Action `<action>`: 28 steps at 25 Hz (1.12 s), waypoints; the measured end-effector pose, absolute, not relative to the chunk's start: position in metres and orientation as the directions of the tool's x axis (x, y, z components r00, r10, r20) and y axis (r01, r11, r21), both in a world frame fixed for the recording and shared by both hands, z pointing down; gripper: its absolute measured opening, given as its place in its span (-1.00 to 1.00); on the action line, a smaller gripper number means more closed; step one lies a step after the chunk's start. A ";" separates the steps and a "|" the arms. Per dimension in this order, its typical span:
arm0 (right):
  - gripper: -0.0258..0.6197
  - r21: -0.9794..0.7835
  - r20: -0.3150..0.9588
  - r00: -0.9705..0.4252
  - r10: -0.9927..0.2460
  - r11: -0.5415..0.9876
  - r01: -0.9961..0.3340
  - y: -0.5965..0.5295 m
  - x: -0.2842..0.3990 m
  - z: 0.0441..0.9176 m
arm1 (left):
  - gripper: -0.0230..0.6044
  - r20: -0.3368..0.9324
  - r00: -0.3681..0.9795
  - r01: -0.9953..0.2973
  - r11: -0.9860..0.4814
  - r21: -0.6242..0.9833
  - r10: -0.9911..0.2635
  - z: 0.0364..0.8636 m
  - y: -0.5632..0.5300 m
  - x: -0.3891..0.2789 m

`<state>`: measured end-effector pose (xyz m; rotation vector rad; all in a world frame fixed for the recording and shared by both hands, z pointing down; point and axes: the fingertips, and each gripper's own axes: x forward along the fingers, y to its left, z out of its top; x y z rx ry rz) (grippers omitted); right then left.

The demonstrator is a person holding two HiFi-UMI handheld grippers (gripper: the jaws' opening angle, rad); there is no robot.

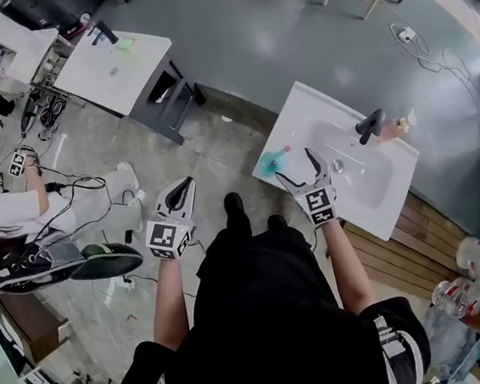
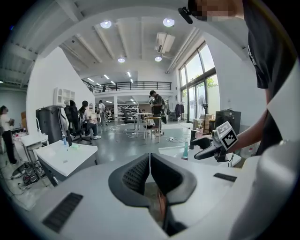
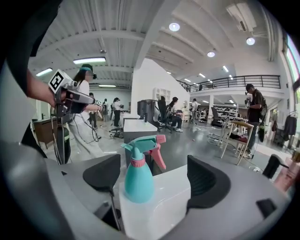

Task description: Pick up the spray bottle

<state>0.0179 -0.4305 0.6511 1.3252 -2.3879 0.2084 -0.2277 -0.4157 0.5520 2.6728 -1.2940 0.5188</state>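
Right gripper, jaws wide, lines up on the bottle at the sink corner; best to centre its body before squeezing. Left gripper clenched, empty.

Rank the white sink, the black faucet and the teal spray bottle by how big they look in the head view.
1. white sink, by far the largest.
2 and 3. black faucet and teal spray bottle look about alike, so I can't rank them.

Left gripper fingers pressed together, empty; right gripper beside spray bottle beyond
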 end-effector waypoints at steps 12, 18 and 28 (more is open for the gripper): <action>0.48 0.158 0.403 -0.326 -0.855 0.416 -0.896 -0.452 0.001 0.668 | -0.84 0.379 0.646 -0.706 -0.708 -0.035 -0.663 0.561 -0.461 -0.235; 0.48 0.167 0.383 -0.268 -0.884 0.352 -0.921 -0.464 -0.004 0.669 | -0.84 0.391 0.676 -0.668 -0.743 -0.031 -0.624 0.566 -0.479 -0.235; 0.48 0.205 0.362 -0.259 -0.895 0.348 -0.915 -0.482 -0.017 0.673 | -0.84 0.402 0.692 -0.644 -0.764 -0.032 -0.599 0.570 -0.498 -0.238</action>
